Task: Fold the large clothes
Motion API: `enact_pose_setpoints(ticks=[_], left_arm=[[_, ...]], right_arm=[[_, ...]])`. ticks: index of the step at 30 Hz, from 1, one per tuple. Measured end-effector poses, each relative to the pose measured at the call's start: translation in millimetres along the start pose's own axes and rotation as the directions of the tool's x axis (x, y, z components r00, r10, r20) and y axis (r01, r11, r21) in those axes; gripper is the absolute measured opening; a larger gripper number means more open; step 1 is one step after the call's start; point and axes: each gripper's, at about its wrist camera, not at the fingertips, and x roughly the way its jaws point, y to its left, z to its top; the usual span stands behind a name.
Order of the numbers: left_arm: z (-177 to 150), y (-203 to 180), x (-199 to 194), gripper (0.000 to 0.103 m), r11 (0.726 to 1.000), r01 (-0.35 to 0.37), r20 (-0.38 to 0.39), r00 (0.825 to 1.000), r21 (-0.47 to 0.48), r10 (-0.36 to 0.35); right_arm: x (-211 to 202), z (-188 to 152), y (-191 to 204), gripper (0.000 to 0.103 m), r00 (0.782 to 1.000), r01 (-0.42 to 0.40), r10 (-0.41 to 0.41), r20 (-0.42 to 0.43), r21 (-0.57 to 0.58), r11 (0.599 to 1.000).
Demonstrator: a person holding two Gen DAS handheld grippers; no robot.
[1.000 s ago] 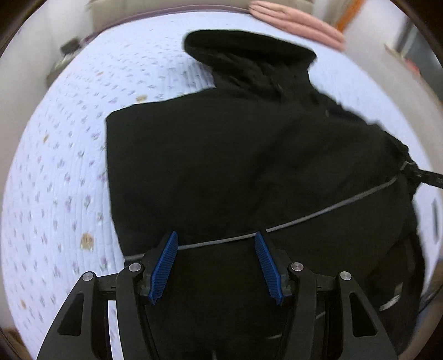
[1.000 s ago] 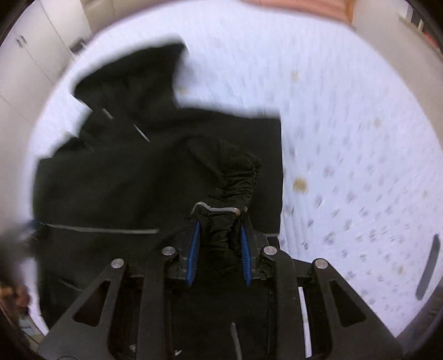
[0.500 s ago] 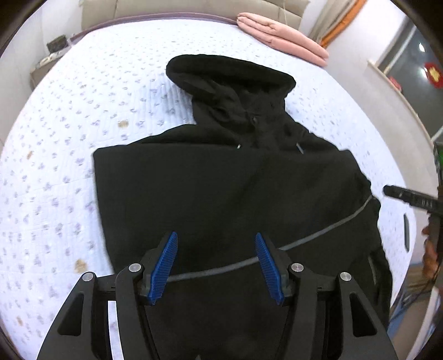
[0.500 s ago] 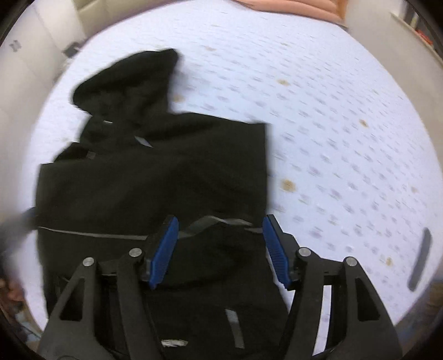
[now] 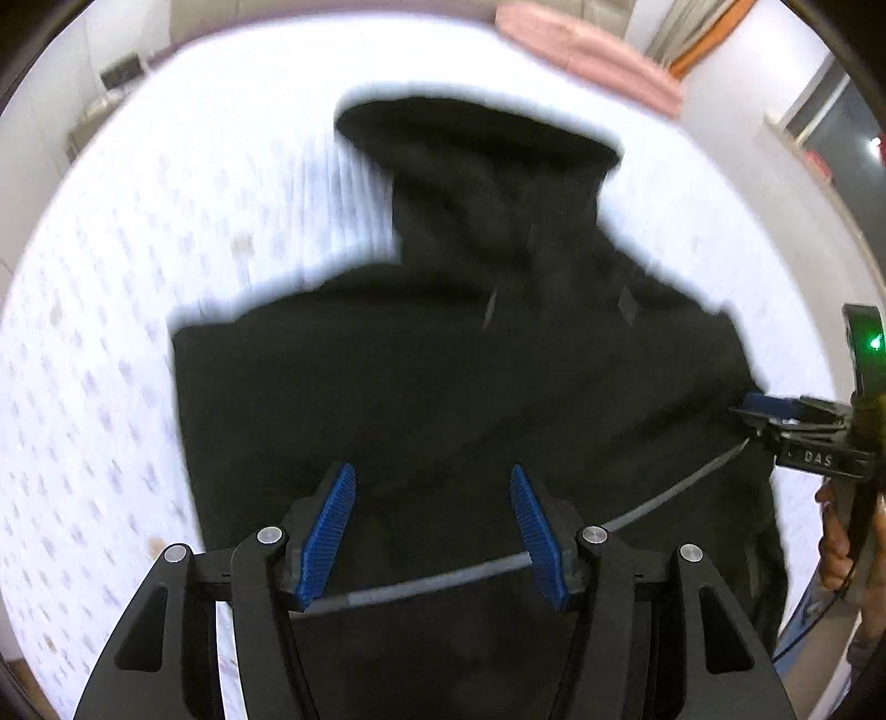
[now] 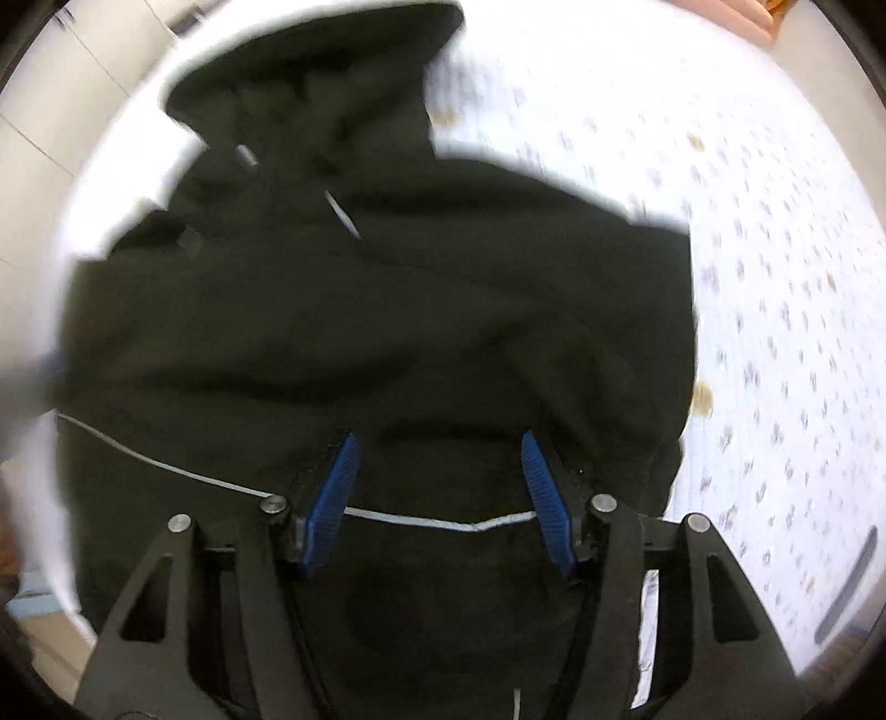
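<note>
A large black hooded jacket [image 5: 443, 360] lies spread on the bed, hood [image 5: 476, 144] at the far end, a thin grey stripe [image 5: 443, 579] across its lower part. My left gripper [image 5: 432, 526] is open and empty, hovering over the jacket's near part. My right gripper [image 6: 440, 490] is open and empty above the same jacket [image 6: 387, 332], near its right side. The right gripper also shows in the left wrist view [image 5: 775, 410] at the jacket's right edge. Both views are motion blurred.
The bed has a white quilted cover with small floral print [image 5: 99, 387], [image 6: 775, 277]. Folded pink bedding [image 5: 587, 50] lies at the bed's far end. A small dark flat object [image 6: 847, 587] lies on the bed's right edge. Walls surround the bed.
One second ago my right gripper was shut on a bunched jacket sleeve; it has let go and opened. Both grippers have moved in closer over the jacket.
</note>
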Motion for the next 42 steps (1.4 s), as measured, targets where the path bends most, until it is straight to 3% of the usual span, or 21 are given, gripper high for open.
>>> enact_pose_setpoints(ticks=[5, 9, 13, 17, 20, 22, 23, 24, 26, 28, 30, 33, 35, 36, 38, 40, 42], left_arm=[[82, 3, -8, 0.060, 0.998, -0.064, 0.098, 0.993, -0.003, 0.064], [144, 15, 20, 0.060, 0.996, -0.068, 0.129, 0.989, -0.052, 0.074], [188, 26, 56, 0.060, 0.994, -0.097, 0.131, 0.986, -0.050, 0.103], [211, 31, 94, 0.061, 0.991, -0.127, 0.085, 0.988, -0.032, 0.129], [221, 40, 116, 0.060, 0.986, -0.164, 0.068, 0.984, -0.026, 0.165], [222, 41, 123, 0.059, 0.983, -0.181, 0.073, 0.981, -0.029, 0.182], [223, 41, 124, 0.043, 0.979, -0.204, 0.091, 0.974, -0.032, 0.206], [224, 42, 121, 0.015, 0.976, -0.213, 0.111, 0.970, -0.038, 0.216], [221, 51, 103, 0.014, 0.981, -0.172, 0.173, 0.968, -0.086, 0.185], [211, 69, 70, 0.014, 0.989, -0.017, 0.277, 0.959, -0.147, 0.058], [203, 78, 62, 0.014, 0.987, 0.059, 0.293, 0.956, -0.150, -0.013], [189, 85, 103, 0.013, 0.993, 0.016, 0.122, 0.992, -0.115, -0.002], [175, 92, 148, 0.014, 0.993, 0.005, -0.025, 1.000, -0.116, -0.008], [171, 93, 158, 0.015, 0.993, 0.011, -0.052, 0.999, -0.118, -0.017], [169, 89, 154, 0.018, 0.995, -0.008, -0.032, 0.999, -0.100, 0.005], [170, 86, 146, 0.031, 0.996, -0.044, -0.030, 0.999, -0.075, 0.042], [165, 82, 131, 0.055, 0.998, -0.067, -0.022, 0.997, -0.013, 0.067]], right_arm=[[-50, 68, -3, 0.060, 0.984, -0.057, 0.059, 0.166, -0.017, 0.998], [-41, 134, -7, 0.060, 0.970, -0.037, 0.042, 0.238, -0.026, 0.999], [-11, 188, -8, 0.061, 0.970, -0.024, 0.026, 0.240, -0.011, 1.000], [17, 209, -13, 0.061, 0.981, -0.019, 0.022, 0.194, -0.013, 1.000], [33, 222, -16, 0.061, 0.987, -0.016, 0.020, 0.160, -0.030, 0.999], [46, 228, -9, 0.055, 0.989, 0.000, 0.007, 0.148, -0.042, 0.999], [51, 231, -7, 0.026, 0.989, 0.017, -0.009, 0.148, -0.054, 0.998], [51, 232, -4, 0.002, 0.988, 0.035, -0.025, 0.154, -0.066, 0.997], [44, 231, -4, 0.002, 0.979, 0.050, -0.033, 0.201, -0.082, 0.995], [21, 221, -10, 0.002, 0.960, 0.019, 0.008, 0.279, -0.092, 0.996], [11, 207, -13, 0.002, 0.951, 0.023, 0.011, 0.309, -0.107, 0.994], [35, 195, -17, 0.002, 0.969, 0.051, -0.020, 0.246, -0.122, 0.991], [61, 193, -23, 0.003, 0.984, 0.037, -0.017, 0.178, -0.110, 0.993], [77, 191, -26, 0.003, 0.992, 0.016, -0.002, 0.129, -0.107, 0.994], [87, 188, -27, 0.004, 0.993, 0.022, -0.010, 0.118, -0.100, 0.995], [81, 188, -26, 0.014, 0.993, 0.036, -0.023, 0.119, -0.107, 0.994], [70, 188, -31, 0.027, 0.996, 0.020, -0.011, 0.086, -0.098, 0.995]])
